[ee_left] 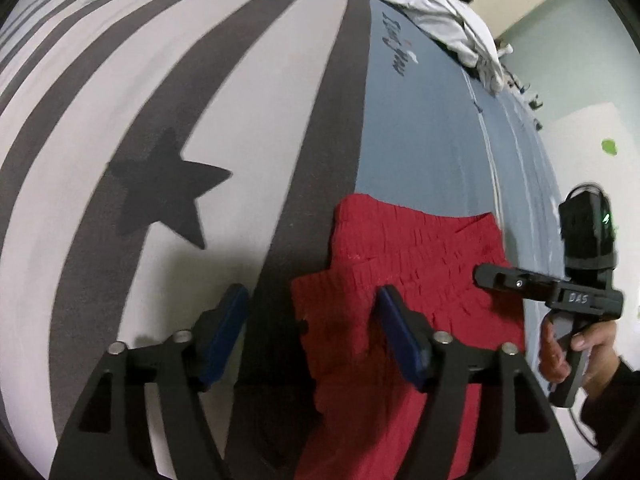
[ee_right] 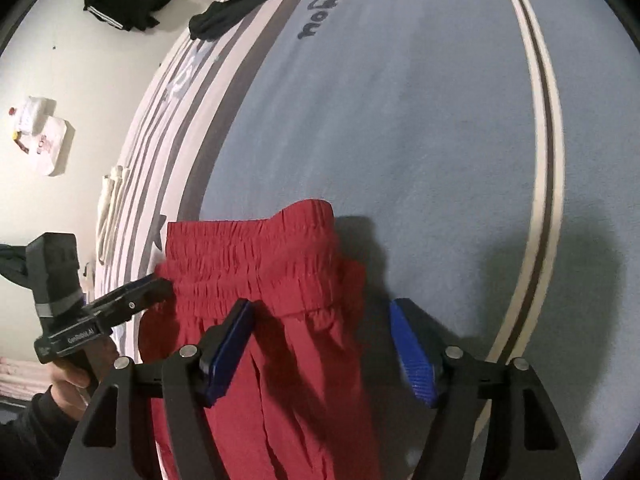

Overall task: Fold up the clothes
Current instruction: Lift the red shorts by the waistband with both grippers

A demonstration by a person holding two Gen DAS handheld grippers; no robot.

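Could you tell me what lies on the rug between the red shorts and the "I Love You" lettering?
Nothing: in the right wrist view, the rug is bare blue between the red shorts and the lettering.

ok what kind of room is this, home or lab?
Most likely a home, probably a bedroom or living-room floor. The red shorts lie on a striped star-print rug, loose dark clothes sit on the pale floor beyond it, and a white garment heap lies at the rug's far end.
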